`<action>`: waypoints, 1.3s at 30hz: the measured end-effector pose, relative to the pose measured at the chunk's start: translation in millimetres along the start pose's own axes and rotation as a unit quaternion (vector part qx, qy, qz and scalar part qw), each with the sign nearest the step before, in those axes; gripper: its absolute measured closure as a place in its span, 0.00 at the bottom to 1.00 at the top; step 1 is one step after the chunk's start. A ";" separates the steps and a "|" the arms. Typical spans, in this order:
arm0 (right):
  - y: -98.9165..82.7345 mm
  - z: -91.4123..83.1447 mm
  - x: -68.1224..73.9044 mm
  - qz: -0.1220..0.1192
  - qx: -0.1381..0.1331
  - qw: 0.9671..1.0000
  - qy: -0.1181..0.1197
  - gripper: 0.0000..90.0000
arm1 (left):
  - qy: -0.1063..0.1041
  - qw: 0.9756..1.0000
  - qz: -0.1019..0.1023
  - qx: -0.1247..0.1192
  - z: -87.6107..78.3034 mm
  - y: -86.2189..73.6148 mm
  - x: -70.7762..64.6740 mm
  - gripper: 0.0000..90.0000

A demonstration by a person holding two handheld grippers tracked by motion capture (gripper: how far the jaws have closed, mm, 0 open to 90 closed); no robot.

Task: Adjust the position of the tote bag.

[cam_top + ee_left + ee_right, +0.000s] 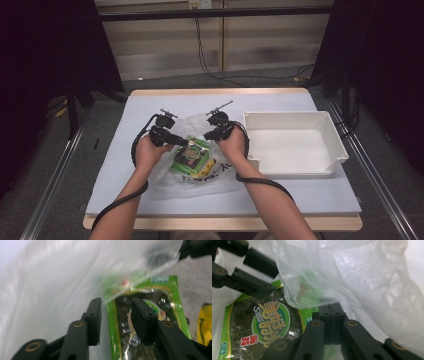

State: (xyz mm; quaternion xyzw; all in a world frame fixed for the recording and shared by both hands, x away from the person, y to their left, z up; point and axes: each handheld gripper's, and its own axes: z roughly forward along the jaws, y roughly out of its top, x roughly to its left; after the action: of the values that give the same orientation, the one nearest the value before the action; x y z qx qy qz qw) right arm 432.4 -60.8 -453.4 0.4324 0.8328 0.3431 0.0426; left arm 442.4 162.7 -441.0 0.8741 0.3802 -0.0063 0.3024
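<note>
Green snack packet lies inside clear plastic bag at table centre, long axis running away from person. Left gripper nearer: jaws apart, straddling packet's near edge, not pinching. Right gripper jaws together, clamped on bag film beside packet, holding mouth up.
</note>
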 end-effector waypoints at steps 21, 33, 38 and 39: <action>-1.2 -2.9 -3.7 0.000 -0.003 1.000 -0.005 1.00 | -0.032 0.999 -0.033 0.020 11.0 7.8 4.5 0.98; -3.2 -4.8 0.4 -0.003 0.013 1.000 -0.007 1.00 | -0.043 0.998 -0.004 -0.037 -35.7 -3.1 -2.5 0.99; -6.1 -7.1 2.6 -0.010 0.018 1.000 -0.003 1.00 | -0.035 0.998 -0.020 -0.056 -44.2 -7.5 1.1 0.99; -6.6 -9.2 5.9 -0.015 0.025 1.000 0.000 1.00 | -0.033 0.997 -0.020 -0.062 -47.2 -8.7 2.1 0.99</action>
State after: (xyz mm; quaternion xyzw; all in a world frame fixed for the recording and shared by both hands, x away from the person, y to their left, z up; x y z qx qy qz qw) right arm 420.8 -63.9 -449.1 0.4209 0.8475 0.3214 0.0368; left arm 427.7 193.9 -407.4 0.8454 0.3871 -0.0173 0.3677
